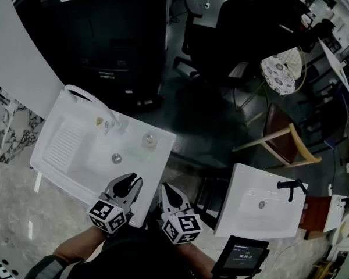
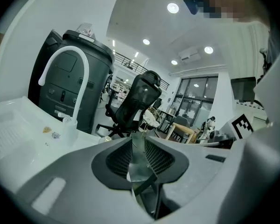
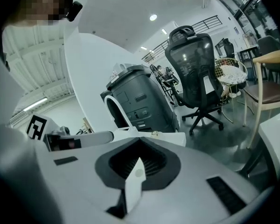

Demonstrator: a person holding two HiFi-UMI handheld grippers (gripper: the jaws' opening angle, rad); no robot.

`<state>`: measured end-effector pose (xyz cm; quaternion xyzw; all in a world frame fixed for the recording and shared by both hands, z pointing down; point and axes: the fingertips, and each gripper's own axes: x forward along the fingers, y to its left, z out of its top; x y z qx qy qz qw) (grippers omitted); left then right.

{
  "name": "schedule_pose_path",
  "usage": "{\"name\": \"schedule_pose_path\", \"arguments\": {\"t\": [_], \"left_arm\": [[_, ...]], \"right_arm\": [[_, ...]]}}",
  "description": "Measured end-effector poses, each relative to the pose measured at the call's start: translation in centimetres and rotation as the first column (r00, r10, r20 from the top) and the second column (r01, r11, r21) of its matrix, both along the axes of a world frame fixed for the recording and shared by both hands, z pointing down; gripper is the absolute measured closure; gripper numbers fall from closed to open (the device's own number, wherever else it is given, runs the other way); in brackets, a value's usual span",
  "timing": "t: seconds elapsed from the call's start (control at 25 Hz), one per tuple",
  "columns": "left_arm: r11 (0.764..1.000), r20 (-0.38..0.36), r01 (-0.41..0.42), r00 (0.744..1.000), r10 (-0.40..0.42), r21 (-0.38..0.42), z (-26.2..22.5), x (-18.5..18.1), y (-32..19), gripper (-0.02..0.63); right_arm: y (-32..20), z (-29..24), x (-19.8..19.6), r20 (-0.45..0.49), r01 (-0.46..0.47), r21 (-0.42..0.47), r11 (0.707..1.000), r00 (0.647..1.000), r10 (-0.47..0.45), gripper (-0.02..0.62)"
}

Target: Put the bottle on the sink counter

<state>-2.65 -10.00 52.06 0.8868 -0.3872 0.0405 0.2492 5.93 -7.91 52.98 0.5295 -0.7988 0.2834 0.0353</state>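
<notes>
**Head view:** We look steeply down on a white sink worktop at the left of the scene, with its white arched faucet on the far side. The bottle, small and clear, stands on the worktop's far right corner, right of the drain and apart from both tools. The left tongs hang over the worktop's near right part, tips a narrow gap apart and holding nothing. The right tongs sit just to their right, past the worktop's edge, tips together and empty. A second white sink with a black faucet lies to the right. A black office chair and a wooden chair stand farther off.

**Left gripper view:** The left tongs show two dark ribbed pads with a slim gap between them, and only the room shows through it. The faucet arches at the left before a dark grey machine, with a small clear cylinder at its foot. The bottle's top shows just above the tool's body, left of the pads.

**Right gripper view:** The right tongs are closed, gripping nothing. Beyond them, the bottle stands on the worktop's corner, right of the faucet.
</notes>
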Motion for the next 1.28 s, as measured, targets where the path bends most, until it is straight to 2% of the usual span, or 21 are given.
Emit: {"name": "schedule_pose_path", "arguments": {"t": [0.2, 0.64, 0.92, 1.28], "left_arm": [[0.999, -0.038, 0.030, 0.999, -0.029, 0.015, -0.6, -0.4, -1.0, 0.520], [0.998, -0.079, 0.058, 0.995, -0.058, -0.005, 0.8, -1.3, -2.3, 0.592], [0.996, -0.074, 0.084, 0.994, -0.083, 0.017, 0.7, -1.8, -4.2, 0.603], [0.998, -0.062, 0.055, 0.997, -0.052, 0.036, 1.4, -1.3, -5.2, 0.603]], "right_arm": [[-1.3, 0.2, -0.3, 0.004, 0.012, 0.026, 1.000, 1.000, -0.012, 0.600], [-3.9, 0.1, -0.3, 0.012, 0.028, 0.084, 0.996, 1.000, -0.029, 0.600], [-5.8, -0.5, 0.0, 0.000, 0.002, 0.149, 0.989, 1.000, -0.002, 0.600], [-7.2, -0.6, 0.1, -0.012, -0.005, 0.195, 0.981, 1.000, 0.008, 0.600]]}}
